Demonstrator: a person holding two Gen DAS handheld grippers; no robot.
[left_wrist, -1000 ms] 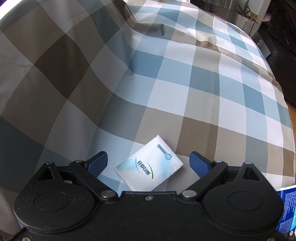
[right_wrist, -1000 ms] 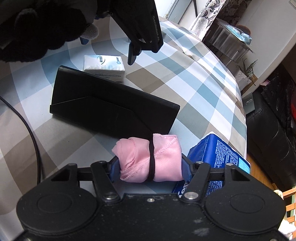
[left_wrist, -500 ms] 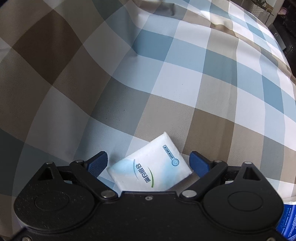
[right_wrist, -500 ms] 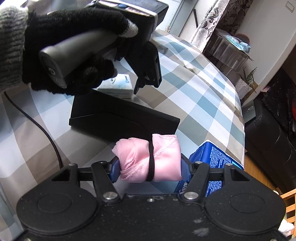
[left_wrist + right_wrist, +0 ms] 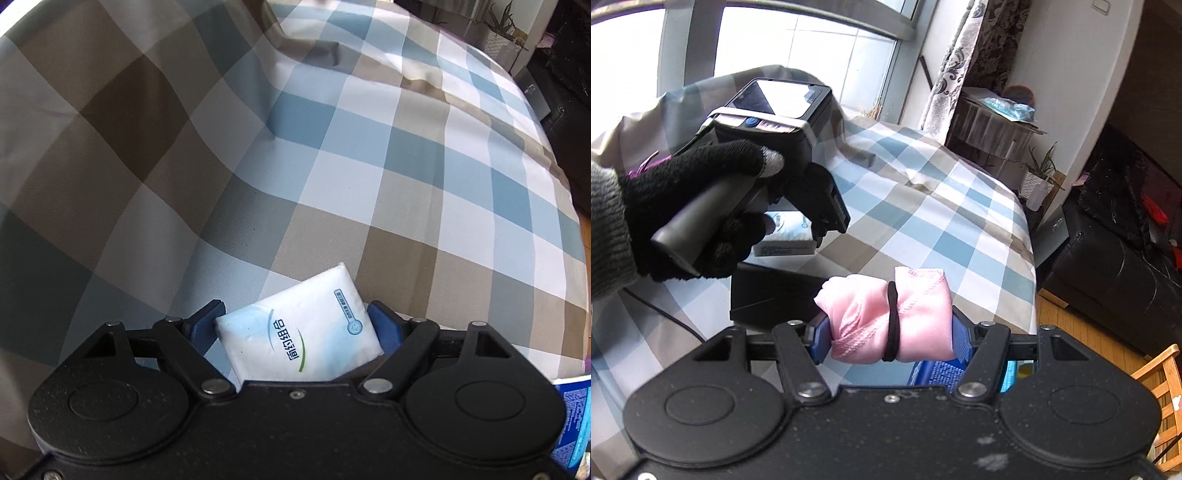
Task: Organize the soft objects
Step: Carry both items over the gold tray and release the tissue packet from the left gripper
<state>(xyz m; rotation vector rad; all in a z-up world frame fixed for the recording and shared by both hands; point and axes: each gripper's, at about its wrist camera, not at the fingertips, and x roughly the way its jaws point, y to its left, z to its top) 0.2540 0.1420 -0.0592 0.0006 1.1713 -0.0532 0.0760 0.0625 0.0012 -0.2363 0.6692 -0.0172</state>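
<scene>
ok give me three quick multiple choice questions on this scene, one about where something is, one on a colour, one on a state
1. Where is the white tissue pack?
A. between the left gripper's fingers
B. under the black case
C. on the floor

2. What colour is the rolled cloth?
A. green
B. pink
C. yellow

3. What is the right gripper doing?
A. open and empty
B. shut on the rolled cloth
C. shut on a cable

Answers:
1 A, the pack sits between both blue pads, whose jaws have just been closing.
2 B, the roll is pink with a black band round it.
3 B, both pads press the roll's ends.
</scene>
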